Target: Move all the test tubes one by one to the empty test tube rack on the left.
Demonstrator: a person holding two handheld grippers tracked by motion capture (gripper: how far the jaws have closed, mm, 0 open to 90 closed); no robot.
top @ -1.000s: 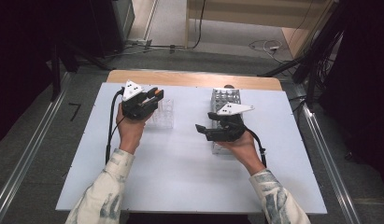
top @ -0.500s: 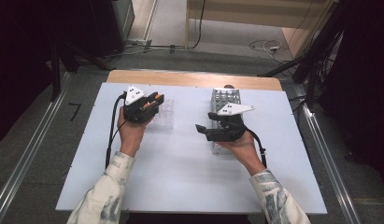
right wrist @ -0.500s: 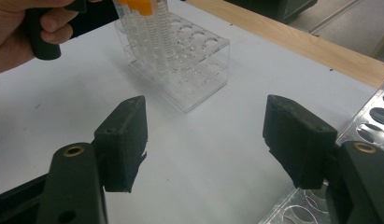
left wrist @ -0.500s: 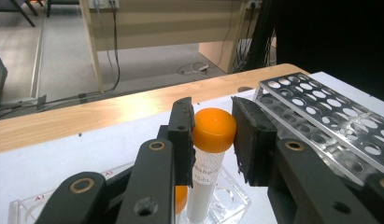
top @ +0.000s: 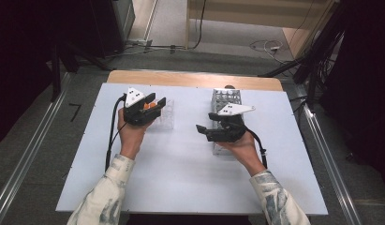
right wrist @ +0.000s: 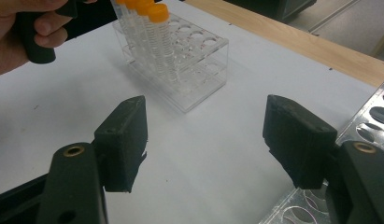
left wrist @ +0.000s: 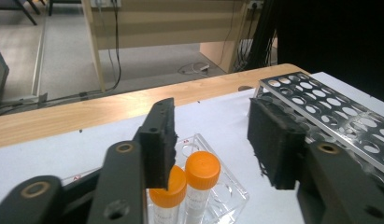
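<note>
Left tool (left wrist: 213,144), jaws just opening over the orange-capped tubes (left wrist: 202,170), right tool (right wrist: 213,140) spread empty: light, slick plastic, so pinch just beneath the cap.

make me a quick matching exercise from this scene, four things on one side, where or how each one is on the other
Things
1. orange-capped tubes
2. metal rack
3. left gripper
4. right gripper

Place or state
A. open above bare white table, its jaws level and pointing toward the clear rack
B. at the table's far right, every visible hole empty
C. jaws just opened, spread above the orange caps, pressing on nothing
D. standing upright in the clear rack

Pairs: 1-D, 2-B, 3-C, 4-A
</note>
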